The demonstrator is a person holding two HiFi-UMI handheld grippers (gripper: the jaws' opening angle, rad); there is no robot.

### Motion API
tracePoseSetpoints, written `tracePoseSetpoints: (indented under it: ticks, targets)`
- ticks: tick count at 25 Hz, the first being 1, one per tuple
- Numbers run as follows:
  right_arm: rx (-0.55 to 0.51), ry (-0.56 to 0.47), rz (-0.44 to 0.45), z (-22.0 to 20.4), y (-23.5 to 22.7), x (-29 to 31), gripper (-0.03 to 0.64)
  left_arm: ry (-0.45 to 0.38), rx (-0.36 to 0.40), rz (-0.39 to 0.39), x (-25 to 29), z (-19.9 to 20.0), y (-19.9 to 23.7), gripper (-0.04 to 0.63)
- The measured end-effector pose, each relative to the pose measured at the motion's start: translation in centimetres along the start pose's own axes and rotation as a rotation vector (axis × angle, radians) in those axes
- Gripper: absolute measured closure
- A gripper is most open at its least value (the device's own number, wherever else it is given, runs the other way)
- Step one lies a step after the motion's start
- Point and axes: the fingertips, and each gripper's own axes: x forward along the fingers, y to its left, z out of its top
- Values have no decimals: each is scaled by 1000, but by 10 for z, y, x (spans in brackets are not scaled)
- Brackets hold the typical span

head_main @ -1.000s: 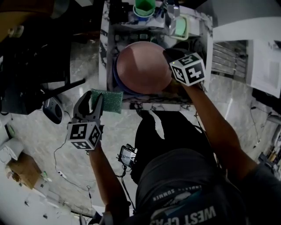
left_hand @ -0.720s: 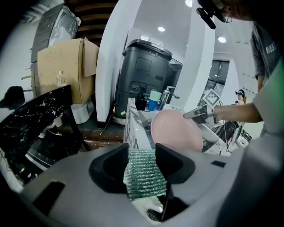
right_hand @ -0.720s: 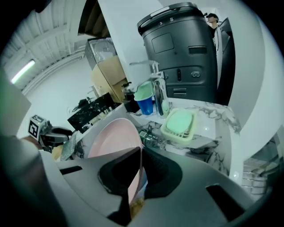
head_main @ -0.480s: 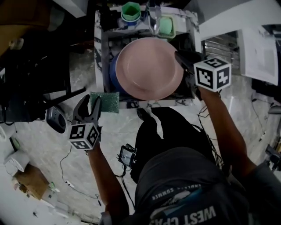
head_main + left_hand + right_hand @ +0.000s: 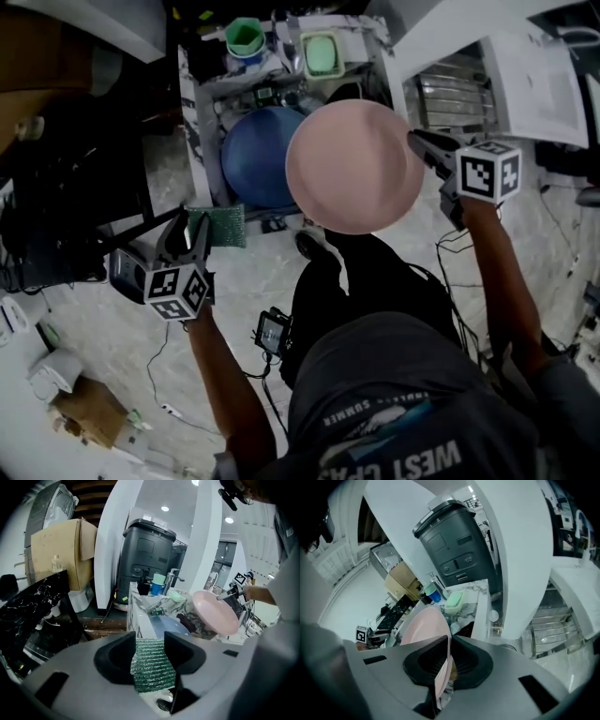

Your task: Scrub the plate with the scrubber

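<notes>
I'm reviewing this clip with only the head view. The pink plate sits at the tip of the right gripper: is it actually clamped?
Observer: Yes. The right gripper has its jaws shut on the rim of the pink plate, seen edge-on between them.
Operator: And the green scrubber?
Observer: The left gripper pinches the scrubber upright between its jaws.
Operator: What's beyond the counter?
Observer: A tall dark bin stands behind the counter.

The pink plate (image 5: 354, 167) hides part of the blue bowl (image 5: 255, 155).
</notes>
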Motion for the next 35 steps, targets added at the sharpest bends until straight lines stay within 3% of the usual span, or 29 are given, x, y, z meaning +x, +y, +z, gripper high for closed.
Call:
tracePoseSetpoints:
  ticks: [15, 21, 25, 31, 35]
  targets:
    - [223, -26, 7, -74, -60, -43, 571, 22, 53, 41, 3, -2, -2, 403]
    - [183, -30, 2, -80, -62, -40, 569, 28, 72, 60, 4, -2, -6, 402]
    - [159, -47, -11, -73, -62, -43, 471, 21, 64, 63, 2, -4, -10, 402]
    - [98, -109, -108, -48, -68, -70, 453, 7, 54, 105, 0, -8, -10, 402]
    - [93, -128, -122, -42, -67, -72, 453, -18, 18, 133, -7, -14, -3, 393]
